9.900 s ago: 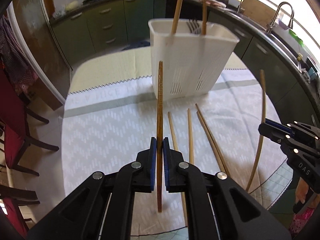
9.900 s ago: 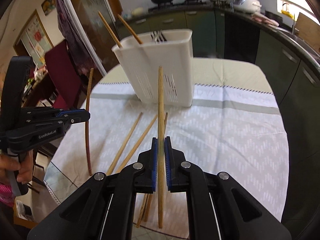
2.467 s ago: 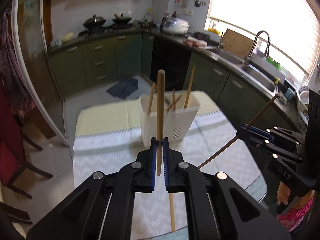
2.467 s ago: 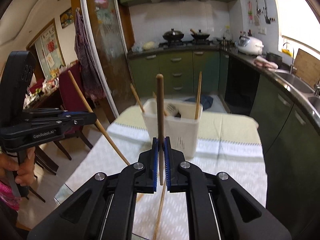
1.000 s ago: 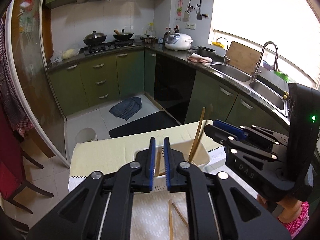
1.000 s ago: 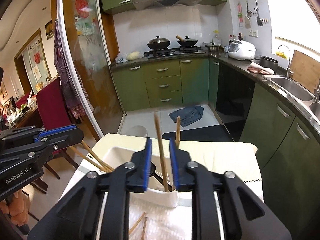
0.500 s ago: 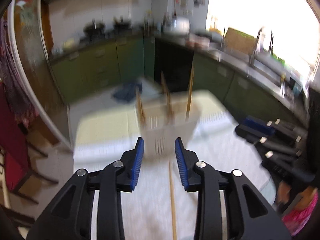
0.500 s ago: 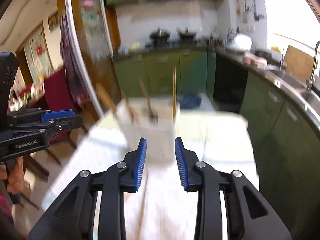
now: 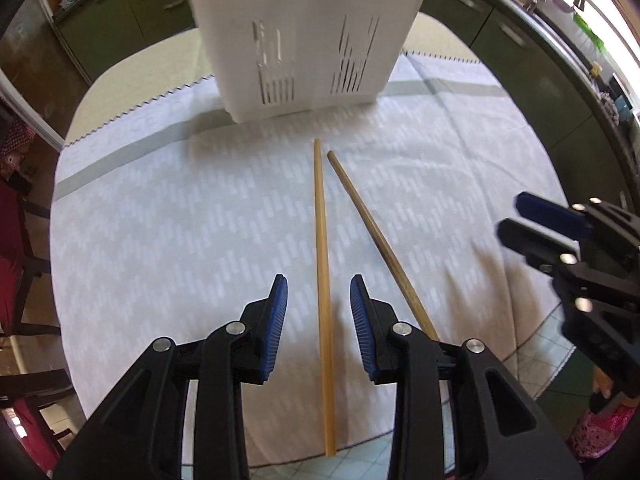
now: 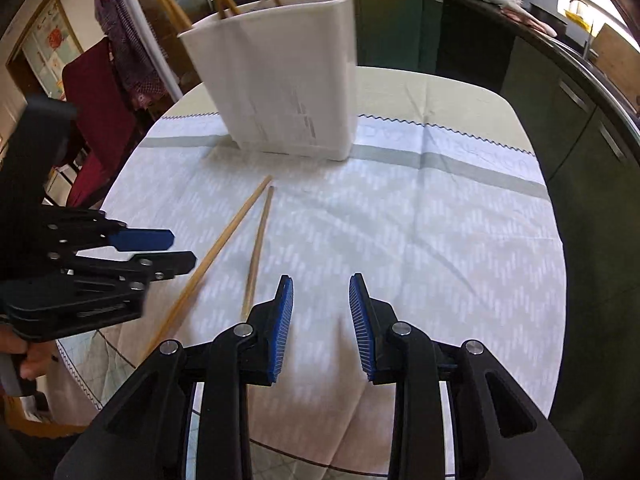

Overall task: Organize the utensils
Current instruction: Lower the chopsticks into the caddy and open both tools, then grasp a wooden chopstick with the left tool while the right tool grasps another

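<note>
Several chopsticks stand in my white holder [image 10: 280,80]; two chopsticks [image 9: 322,240] remain on the desk [image 9: 160,220]. My left hand-held gripper [image 9: 319,312] straddles one with jaws apart; my right hand-held gripper [image 10: 320,312] is likewise parted and empty.

A holder [image 9: 304,20] is set at the far side of the tabletop [image 9: 160,220]. Two chopsticks [image 9: 322,240] are laid before it, close together at their far ends and spread apart nearer. More are stood inside the holder.
</note>
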A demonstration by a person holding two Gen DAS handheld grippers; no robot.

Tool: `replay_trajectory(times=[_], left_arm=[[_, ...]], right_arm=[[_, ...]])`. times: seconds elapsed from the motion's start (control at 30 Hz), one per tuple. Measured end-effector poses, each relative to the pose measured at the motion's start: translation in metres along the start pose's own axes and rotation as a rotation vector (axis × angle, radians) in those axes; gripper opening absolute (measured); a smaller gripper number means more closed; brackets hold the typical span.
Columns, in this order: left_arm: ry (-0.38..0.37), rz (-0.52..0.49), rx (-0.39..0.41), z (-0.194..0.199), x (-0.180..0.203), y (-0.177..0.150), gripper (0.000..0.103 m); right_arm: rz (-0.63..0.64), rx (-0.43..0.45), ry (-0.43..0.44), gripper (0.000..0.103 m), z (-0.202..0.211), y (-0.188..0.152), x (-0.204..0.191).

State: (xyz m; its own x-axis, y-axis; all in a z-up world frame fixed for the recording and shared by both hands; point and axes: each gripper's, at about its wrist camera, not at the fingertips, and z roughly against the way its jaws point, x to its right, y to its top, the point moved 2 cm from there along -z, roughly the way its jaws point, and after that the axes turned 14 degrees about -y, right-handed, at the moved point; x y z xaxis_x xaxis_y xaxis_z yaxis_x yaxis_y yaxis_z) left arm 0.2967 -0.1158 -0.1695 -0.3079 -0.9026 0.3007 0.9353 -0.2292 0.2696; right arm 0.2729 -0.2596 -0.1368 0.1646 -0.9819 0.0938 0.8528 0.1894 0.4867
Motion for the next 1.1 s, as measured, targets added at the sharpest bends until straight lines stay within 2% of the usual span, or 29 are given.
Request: replay_trajectory(times=[0.2, 0.43, 0.53, 0.7, 0.87, 1.1], left_arm=[[0.009, 0.011, -0.032, -0.024, -0.002, 0.016, 0.031], [0.031, 0.012, -0.038, -0.033, -0.006, 0.027, 0.008], [0.045, 0.007, -0.042, -0.029, -0.015, 0.022, 0.007], [0.065, 0.061, -0.034, -0.012, -0.05, 0.004, 0.007], [0.078, 0.11, -0.015, 0.003, -0.08, -0.011, 0.007], [0.088, 0.093, 0.005, 0.007, -0.085, -0.012, 0.007]], right_arm=[[0.001, -0.008, -0.012, 0.03, 0.002, 0.005, 0.007], [0.033, -0.03, -0.005, 0.03, -0.007, 0.006, -0.005], [0.069, -0.049, 0.012, 0.03, -0.012, 0.01, -0.022], [0.134, -0.1, 0.055, 0.03, -0.03, 0.017, -0.056], [0.162, -0.14, -0.007, 0.03, -0.052, 0.029, -0.075], [0.196, -0.176, -0.056, 0.031, -0.068, 0.033, -0.091]])
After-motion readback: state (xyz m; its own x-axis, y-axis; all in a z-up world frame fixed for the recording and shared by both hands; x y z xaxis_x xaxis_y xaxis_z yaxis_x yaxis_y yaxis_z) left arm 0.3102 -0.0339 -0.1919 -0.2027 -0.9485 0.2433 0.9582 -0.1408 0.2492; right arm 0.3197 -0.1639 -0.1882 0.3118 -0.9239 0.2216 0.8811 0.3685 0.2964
